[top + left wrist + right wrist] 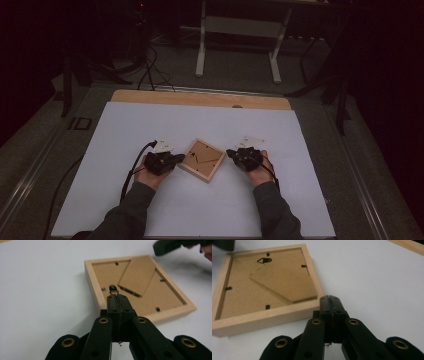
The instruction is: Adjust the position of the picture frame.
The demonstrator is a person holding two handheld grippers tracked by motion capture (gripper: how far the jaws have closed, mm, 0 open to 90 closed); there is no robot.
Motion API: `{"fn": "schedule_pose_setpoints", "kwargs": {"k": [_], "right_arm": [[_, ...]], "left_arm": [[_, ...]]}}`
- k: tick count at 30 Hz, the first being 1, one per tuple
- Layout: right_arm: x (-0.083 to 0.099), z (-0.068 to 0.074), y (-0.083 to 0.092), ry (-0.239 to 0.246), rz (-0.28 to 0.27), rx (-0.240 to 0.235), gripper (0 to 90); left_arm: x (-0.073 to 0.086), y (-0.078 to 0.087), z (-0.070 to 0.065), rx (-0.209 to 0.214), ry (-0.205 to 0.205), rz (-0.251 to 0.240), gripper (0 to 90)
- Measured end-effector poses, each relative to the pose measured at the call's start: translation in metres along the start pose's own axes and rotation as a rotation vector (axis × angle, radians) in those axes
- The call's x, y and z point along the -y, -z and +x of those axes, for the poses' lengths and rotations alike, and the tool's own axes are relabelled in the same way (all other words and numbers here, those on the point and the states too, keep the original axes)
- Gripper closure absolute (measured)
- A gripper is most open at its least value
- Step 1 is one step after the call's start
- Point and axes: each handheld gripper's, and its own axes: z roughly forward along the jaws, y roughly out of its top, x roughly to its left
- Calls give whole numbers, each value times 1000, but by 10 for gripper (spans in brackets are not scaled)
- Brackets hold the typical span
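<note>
A light wooden picture frame (202,159) lies face down on the white table top (150,130), its brown backing board and fold-out stand turned up. My left gripper (178,158) sits just left of the frame, jaws shut with nothing between them. In the left gripper view the frame (140,282) lies straight ahead and the shut tip (117,298) is over its near rail. My right gripper (231,153) is just right of the frame, also shut and empty. In the right gripper view its tip (330,300) is beside the frame's (265,287) near corner.
The white top covers a wooden table whose bare far edge (200,98) shows beyond it. A white stand (240,30) and cables (150,70) lie on the dark floor behind the table. Cables trail from both grippers toward the person's sleeves (130,210).
</note>
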Motion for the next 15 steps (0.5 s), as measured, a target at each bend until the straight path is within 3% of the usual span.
{"fn": "schedule_pose_setpoints", "kwargs": {"k": [15], "right_arm": [[-11,-4,-12,-30,-12,22,900]], "left_arm": [[15,3,-7,18,-41,73,900]]}}
